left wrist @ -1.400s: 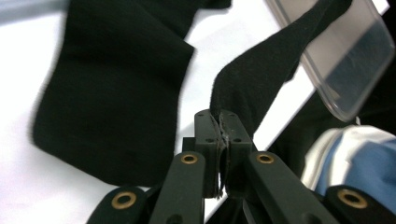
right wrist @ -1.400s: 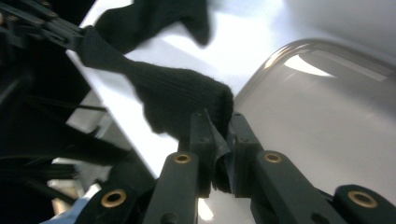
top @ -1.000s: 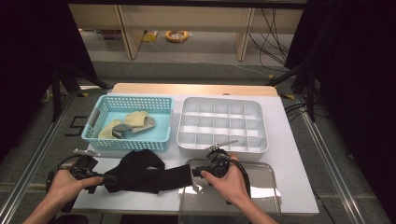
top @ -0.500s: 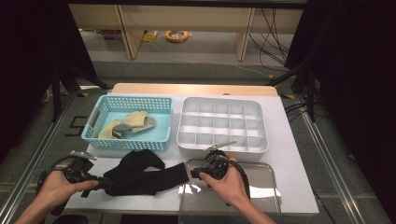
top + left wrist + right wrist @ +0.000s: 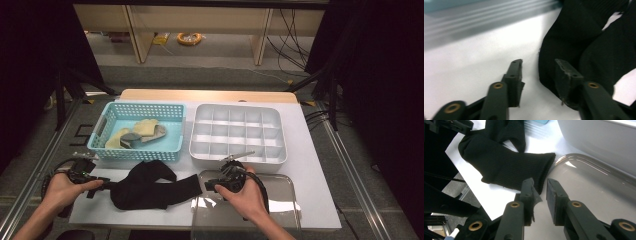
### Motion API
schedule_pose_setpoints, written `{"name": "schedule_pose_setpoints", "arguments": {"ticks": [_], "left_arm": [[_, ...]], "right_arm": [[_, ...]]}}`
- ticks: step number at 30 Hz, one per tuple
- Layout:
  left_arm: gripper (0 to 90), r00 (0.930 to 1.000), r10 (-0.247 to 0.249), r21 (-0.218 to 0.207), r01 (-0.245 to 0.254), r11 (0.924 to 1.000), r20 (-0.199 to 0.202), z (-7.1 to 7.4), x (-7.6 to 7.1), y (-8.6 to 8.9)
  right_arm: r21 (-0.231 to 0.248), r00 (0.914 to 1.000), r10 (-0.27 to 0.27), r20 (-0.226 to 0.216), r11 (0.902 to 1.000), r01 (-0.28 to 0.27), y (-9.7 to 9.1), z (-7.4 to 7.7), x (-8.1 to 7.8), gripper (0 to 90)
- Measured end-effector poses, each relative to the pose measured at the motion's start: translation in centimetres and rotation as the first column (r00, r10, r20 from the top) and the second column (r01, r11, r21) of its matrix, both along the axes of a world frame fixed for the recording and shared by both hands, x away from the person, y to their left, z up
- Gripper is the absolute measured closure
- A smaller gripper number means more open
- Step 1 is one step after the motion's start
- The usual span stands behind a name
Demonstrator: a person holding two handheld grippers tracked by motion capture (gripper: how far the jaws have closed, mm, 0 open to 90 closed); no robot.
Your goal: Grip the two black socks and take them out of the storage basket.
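Note:
A black sock point(image 5: 150, 187) lies crumpled on the white table between my two grippers. At its left end is my left gripper point(image 5: 106, 186). In the left gripper view that gripper point(image 5: 539, 62) has just been opening, and the sock's point(image 5: 586, 37) edge lies loose by the right-hand jaw, not pressed. My right gripper point(image 5: 207, 186) sits at the sock's cuff. In the right gripper view its jaws point(image 5: 540, 182) stand a little apart, with the cuff of the sock point(image 5: 506, 162) just past the tips and nothing seen between the pads.
A turquoise basket point(image 5: 140, 107) holding yellow and grey cloth items stands at the back left. At the back right is a white compartment tray point(image 5: 237, 107). A clear plastic lid point(image 5: 280, 200) lies under my right hand. The table's front edge point(image 5: 200, 222) is close.
My left hand has slid to the left, its jaws have opened and it has let go of the sock's end. The right hand has stayed put.

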State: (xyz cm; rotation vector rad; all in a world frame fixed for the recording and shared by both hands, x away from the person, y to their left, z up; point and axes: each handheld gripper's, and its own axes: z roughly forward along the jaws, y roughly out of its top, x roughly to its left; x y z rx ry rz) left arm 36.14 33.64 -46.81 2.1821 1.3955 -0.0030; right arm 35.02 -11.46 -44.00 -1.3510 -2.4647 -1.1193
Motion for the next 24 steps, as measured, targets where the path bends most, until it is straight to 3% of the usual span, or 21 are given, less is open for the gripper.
{"name": "schedule_pose_setpoints", "arguments": {"ticks": [5, 7, 8, 9, 12, 15, 18, 19, 21, 22, 24], "left_arm": [[68.2, 0.9994, 0.033, -0.032, -0.033, 0.9989, -0.011, -0.3, 0.6, 0.0], [68.5, 0.999, 0.04, -0.064, -0.041, 0.9971, -0.02, -0.2, 1.0, 0.1], [67.6, 0.9986, 0.051, -0.083, -0.052, 0.9952, -0.013, 0.0, 1.1, 0.0], [66.2, 0.9988, 0.05, -0.075, -0.049, 0.996, 0.003, 0.3, 1.3, -0.1], [60.2, 0.999, 0.017, -0.05, -0.015, 0.9987, 0.041, 0.5, 1.9, -1.0], [56.9, 0.9974, -0.012, -0.052, 0.015, 0.9985, 0.07, -0.1, 2.8, -2.0], [54.9, 0.9935, -0.071, -0.052, 0.075, 0.9958, 0.089, -0.6, 3.6, -3.2], [54.5, 0.991, -0.1, -0.043, 0.104, 0.9936, 0.089, -0.6, 3.8, -3.3], [54.8, 0.9881, -0.111, -0.051, 0.117, 0.9918, 0.107, -0.6, 4.0, -4.0], [55.7, 0.9842, -0.139, -0.032, 0.143, 0.9892, 0.11, -0.5, 4.1, -4.2], [60.7, 0.9851, -0.137, -0.058, 0.144, 0.9879, 0.104, -0.8, 4.2, -4.8]], "right_arm": [[-0.005, 1.0, 0.001, 0.005, 1.0, -0.001, 0.0, 0.0, 0.0, 76.3], [0.001, 0.9996, 0.027, 0.013, 0.9996, -0.027, -0.1, -0.1, 0.1, 76.2], [0.0, 0.9999, 0.011, 0.005, 0.9999, -0.011, 0.0, 0.0, 0.0, 76.2], [0.002, 1.0, 0.006, -0.001, 1.0, -0.006, 0.0, 0.0, -0.1, 76.2], [-0.012, 0.9999, -0.007, 0.008, 0.9999, 0.007, 0.0, 0.1, 0.0, 76.2], [-0.002, 0.9999, 0.01, 0.007, 1.0, -0.009, 0.0, 0.0, 0.0, 76.0], [-0.001, 0.9999, 0.014, -0.005, 0.9999, -0.014, 0.1, -0.1, -0.1, 75.9], [-0.009, 0.9999, 0.017, 0.002, 0.9998, -0.017, 0.0, 0.0, -0.1, 75.9], [0.005, 0.9997, -0.006, -0.024, 1.0, 0.006, 0.2, 0.1, -0.3, 75.9], [0.004, 1.0, 0.01, 0.0, 0.9999, -0.01, 0.0, -0.1, -0.1, 76.0], [-0.005, 1.0, 0.001, -0.003, 1.0, -0.001, 0.0, 0.0, -0.1, 76.0]]}}
